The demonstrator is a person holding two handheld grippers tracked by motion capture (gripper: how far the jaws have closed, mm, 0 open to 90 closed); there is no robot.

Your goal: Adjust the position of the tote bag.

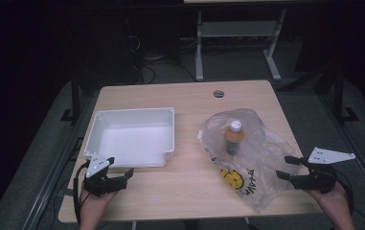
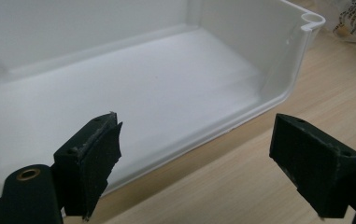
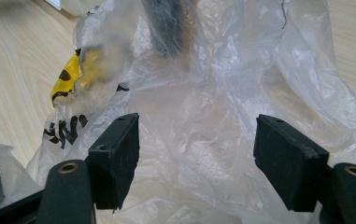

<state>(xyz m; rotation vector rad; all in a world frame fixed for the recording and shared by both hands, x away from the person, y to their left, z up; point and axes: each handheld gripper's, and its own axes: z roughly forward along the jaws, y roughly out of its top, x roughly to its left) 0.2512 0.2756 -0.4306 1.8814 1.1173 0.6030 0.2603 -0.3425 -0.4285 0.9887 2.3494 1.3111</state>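
Observation:
A clear plastic bag (image 1: 247, 153) with a yellow smiley face and black lettering lies crumpled on the right half of the wooden table (image 1: 189, 100). Inside it a small bottle (image 1: 233, 136) with a white cap and amber contents shows through the film. My right gripper (image 1: 288, 167) stands open at the bag's right edge, and in the right gripper view the bag (image 3: 203, 102) lies just beyond the jaws (image 3: 196, 158). A white empty bin (image 1: 132, 136) sits on the left. My left gripper (image 1: 119, 167) is open at the bin's near corner; the bin wall (image 2: 278, 79) shows between its jaws (image 2: 196, 154).
A round cable hole (image 1: 218, 93) sits at the table's far edge. Bare wood lies between the bin and the bag. Beyond the table, on the dark floor, stand the legs of another desk (image 1: 237, 43) with cables.

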